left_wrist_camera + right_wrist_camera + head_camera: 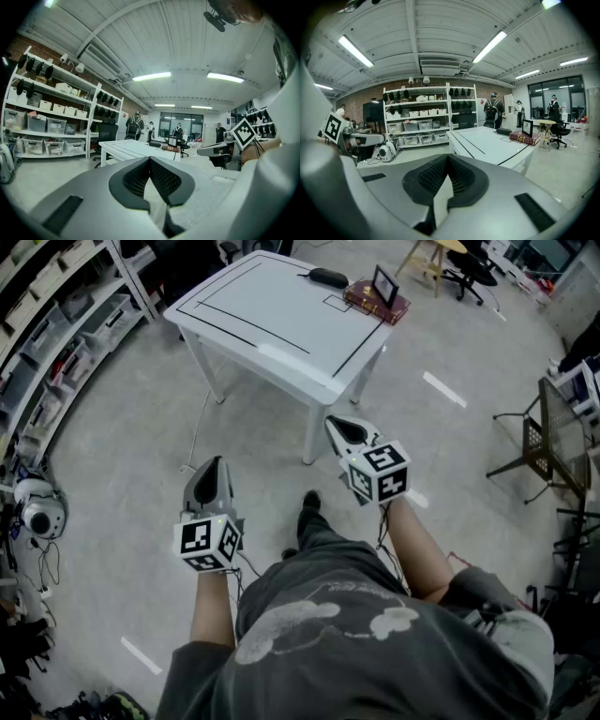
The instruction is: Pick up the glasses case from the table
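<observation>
The glasses case (pixel 328 277) is a black oval pouch lying at the far edge of a white table (pixel 253 324). It shows small in the left gripper view (pixel 155 144) and in the right gripper view (pixel 504 131). Both grippers hang over the floor, well short of the table. My left gripper (pixel 214 465) is shut and empty, its pads meeting at the tip (pixel 150 159). My right gripper (pixel 332 422) is nearer the table's front corner, also shut with nothing between its pads (pixel 447 157).
A red book (pixel 377 302) with a small picture frame (pixel 385 284) lies right of the case. Shelves with bins (pixel 56 324) line the left side. A mesh chair (pixel 544 442) stands at the right, a wooden stool (pixel 433 259) behind the table. People stand far off.
</observation>
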Demonstrator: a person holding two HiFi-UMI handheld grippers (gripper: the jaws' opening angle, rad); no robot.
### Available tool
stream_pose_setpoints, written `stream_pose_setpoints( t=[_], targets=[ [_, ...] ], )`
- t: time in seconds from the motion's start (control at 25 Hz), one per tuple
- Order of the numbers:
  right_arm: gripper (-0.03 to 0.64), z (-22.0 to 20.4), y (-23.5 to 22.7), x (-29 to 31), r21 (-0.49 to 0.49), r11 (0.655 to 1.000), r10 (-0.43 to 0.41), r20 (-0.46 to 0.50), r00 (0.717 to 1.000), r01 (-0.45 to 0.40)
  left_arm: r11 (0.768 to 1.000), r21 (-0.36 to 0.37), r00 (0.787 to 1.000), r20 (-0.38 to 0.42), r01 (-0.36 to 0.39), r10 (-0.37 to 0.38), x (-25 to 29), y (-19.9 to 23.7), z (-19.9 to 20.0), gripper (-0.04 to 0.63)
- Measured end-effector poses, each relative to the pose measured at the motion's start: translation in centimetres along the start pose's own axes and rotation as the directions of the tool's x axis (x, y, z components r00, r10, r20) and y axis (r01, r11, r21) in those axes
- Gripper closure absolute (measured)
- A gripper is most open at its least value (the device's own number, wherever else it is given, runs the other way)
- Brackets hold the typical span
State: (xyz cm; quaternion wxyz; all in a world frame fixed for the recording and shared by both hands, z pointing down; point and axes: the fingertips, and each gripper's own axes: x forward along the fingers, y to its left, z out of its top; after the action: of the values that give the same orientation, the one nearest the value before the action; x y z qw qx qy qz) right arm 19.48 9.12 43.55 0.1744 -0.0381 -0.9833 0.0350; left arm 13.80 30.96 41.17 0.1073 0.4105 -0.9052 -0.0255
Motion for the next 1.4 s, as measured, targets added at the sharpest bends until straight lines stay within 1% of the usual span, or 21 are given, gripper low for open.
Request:
stream_pose_setpoints(
  t=[0.28,0.48,0.6,0.76,1.0,1.2,1.4],
  targets=[
    [0.617,-0.5,0.3,-1.0,-0.008,1.000,0.005,-0.005,1.000,-0.005,1.000,0.009,1.000,0.006,-0.005,0.005,-1.0,-0.2,0.0,0.594],
    [0.617,-1.2,1.1,-1.1,-0.002,1.000,0.009,-0.011,1.000,-0.009,1.000,-0.010,1.000,-0.003,-0.002,0.002,-1.6,0.3,-0.7,0.594],
    [0.617,-1.5,1.3,-1.0,0.015,1.000,0.012,-0.010,1.000,-0.012,1.000,-0.016,1.000,-0.023,0.007,-0.007,-1.5,0.5,-1.4,0.594],
    [0.617,-1.3,0.3,-0.3,0.066,0.997,0.024,0.010,1.000,-0.024,1.000,-0.025,0.999,-0.051,0.009,-0.010,0.1,1.3,-1.9,0.594],
    [0.617,-1.0,-4.3,4.3,0.078,0.997,-0.028,-0.013,1.000,0.029,1.000,-0.028,0.998,-0.060,0.010,-0.011,5.7,3.6,-1.2,0.594],
    [0.617,0.9,-8.8,10.9,0.100,0.994,-0.042,-0.010,0.999,0.042,0.999,-0.019,0.998,-0.062,0.033,-0.034,12.8,6.0,0.5,0.594],
    [0.617,3.5,-14.1,17.1,0.106,0.993,-0.052,-0.007,0.999,0.053,0.998,0.006,0.995,-0.084,0.056,-0.056,20.8,7.5,2.1,0.594]
  ],
)
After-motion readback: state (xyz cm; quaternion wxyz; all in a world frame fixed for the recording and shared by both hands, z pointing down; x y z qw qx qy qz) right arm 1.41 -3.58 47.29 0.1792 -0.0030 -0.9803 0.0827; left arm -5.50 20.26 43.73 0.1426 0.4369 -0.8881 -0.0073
